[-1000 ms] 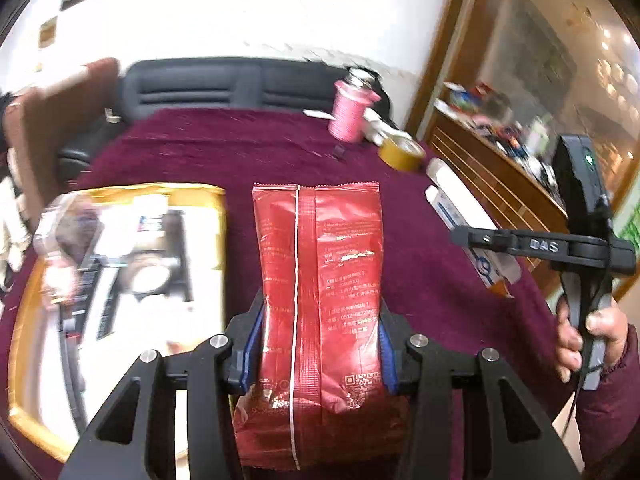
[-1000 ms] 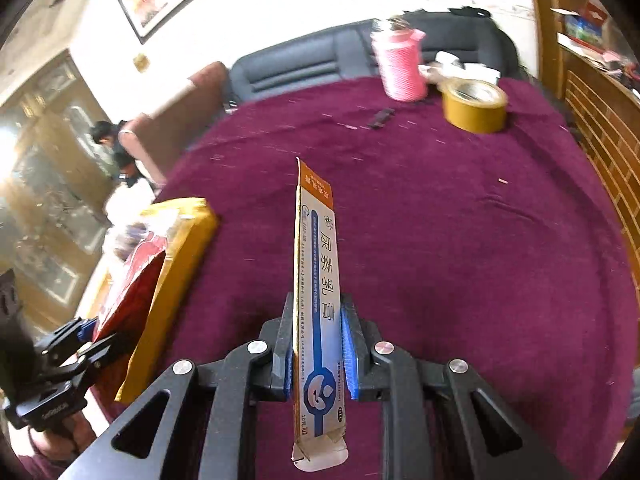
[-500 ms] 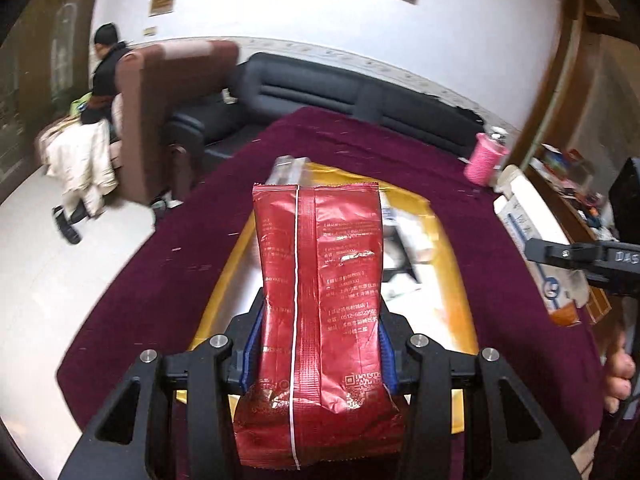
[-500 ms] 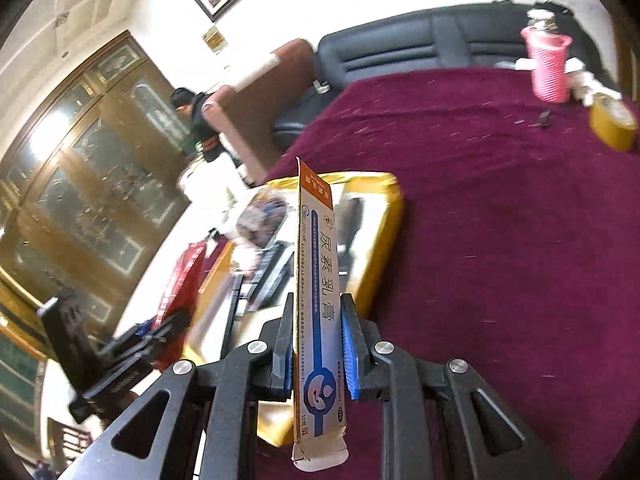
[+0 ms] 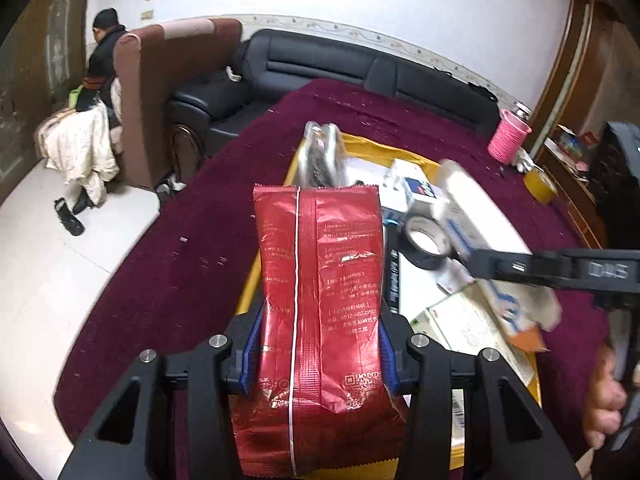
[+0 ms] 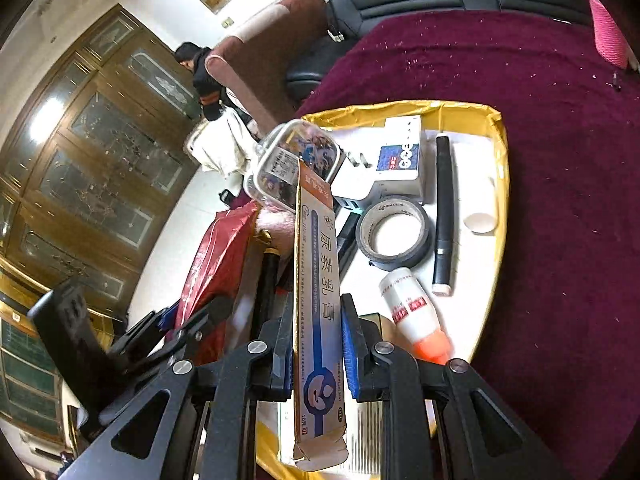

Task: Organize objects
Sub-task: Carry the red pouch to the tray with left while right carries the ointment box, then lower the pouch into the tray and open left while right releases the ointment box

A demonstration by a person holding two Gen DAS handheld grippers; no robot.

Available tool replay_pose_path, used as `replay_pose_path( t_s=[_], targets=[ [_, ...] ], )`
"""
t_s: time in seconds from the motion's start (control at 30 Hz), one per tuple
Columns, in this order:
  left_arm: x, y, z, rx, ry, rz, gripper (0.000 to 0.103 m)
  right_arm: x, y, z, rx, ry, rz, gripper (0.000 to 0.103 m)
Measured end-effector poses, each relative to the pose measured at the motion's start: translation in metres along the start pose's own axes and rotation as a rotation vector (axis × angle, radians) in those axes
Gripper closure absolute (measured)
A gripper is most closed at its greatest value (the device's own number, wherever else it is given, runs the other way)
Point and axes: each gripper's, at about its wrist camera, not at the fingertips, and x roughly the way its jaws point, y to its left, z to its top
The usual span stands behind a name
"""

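Placement step in hand: left gripper [image 5: 318, 354] clamps pouch [image 5: 320, 312], right gripper [image 6: 316, 354] clamps carton [image 6: 318, 300], both over tray [image 6: 498, 168]. Next move probably requires lowering each into bare tray space before releasing.

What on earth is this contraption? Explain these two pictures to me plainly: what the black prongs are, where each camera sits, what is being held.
No robot here: a person holds a two-finger clamp in each hand, a camera on each looking along its fingers. The left gripper is shut on a red packet. The right gripper is shut on a long ointment box. Both are over a yellow-rimmed tray on a maroon tablecloth, already holding a tape roll, a black pen and a white bottle.
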Motion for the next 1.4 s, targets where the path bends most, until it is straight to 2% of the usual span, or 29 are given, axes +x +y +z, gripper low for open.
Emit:
replay_pose_path(
  t_s=[0.2, 0.4, 0.53, 0.67, 0.77, 0.83, 0.87, 1.07, 1.17, 1.2, 1.27, 1.33, 1.4],
  targets=[
    [0.014, -0.018, -0.005, 0.021, 0.036, -0.04, 0.057, 0.017, -0.006, 0.012, -0.029, -0.022, -0.131, 0.082],
    [0.024, -0.03, -0.007, 0.051, 0.045, -0.006, 0.055, 0.014, -0.011, 0.01, -0.058, -0.037, -0.225, 0.082],
    [0.027, -0.028, -0.006, 0.027, 0.052, 0.003, 0.053, 0.012, -0.011, 0.01, -0.066, -0.042, -0.214, 0.082],
    [0.024, -0.027, -0.005, 0.007, 0.048, 0.005, 0.042, 0.006, -0.013, 0.013, -0.057, -0.089, -0.206, 0.075],
    [0.01, -0.03, -0.002, 0.016, -0.011, 0.018, 0.031, -0.007, -0.014, 0.013, -0.053, -0.14, -0.182, 0.062],
    [-0.002, -0.034, 0.001, 0.026, -0.06, 0.027, 0.025, -0.02, -0.015, 0.011, -0.046, -0.196, -0.209, 0.039],
    [-0.01, -0.037, 0.002, 0.034, -0.096, 0.034, 0.02, -0.026, -0.014, 0.009, -0.047, -0.219, -0.228, 0.035],
    [-0.042, -0.044, 0.006, 0.045, -0.236, 0.132, 0.007, -0.046, -0.005, -0.007, -0.133, -0.278, -0.345, 0.033],
    [-0.055, -0.04, 0.006, 0.019, -0.277, 0.148, 0.004, -0.041, 0.011, -0.02, -0.244, -0.258, -0.397, 0.029],
    [-0.06, -0.039, 0.006, 0.007, -0.288, 0.153, 0.003, -0.037, 0.016, -0.024, -0.286, -0.24, -0.431, 0.025],
    [-0.068, -0.038, 0.007, -0.005, -0.306, 0.179, 0.0, -0.029, 0.017, -0.026, -0.325, -0.225, -0.51, 0.025],
    [-0.076, -0.041, 0.007, 0.004, -0.328, 0.211, 0.0, -0.029, 0.01, -0.027, -0.306, -0.243, -0.564, 0.025],
    [-0.083, -0.046, 0.007, 0.02, -0.352, 0.229, 0.0, -0.041, 0.002, -0.028, -0.246, -0.265, -0.528, 0.024]
  ],
)
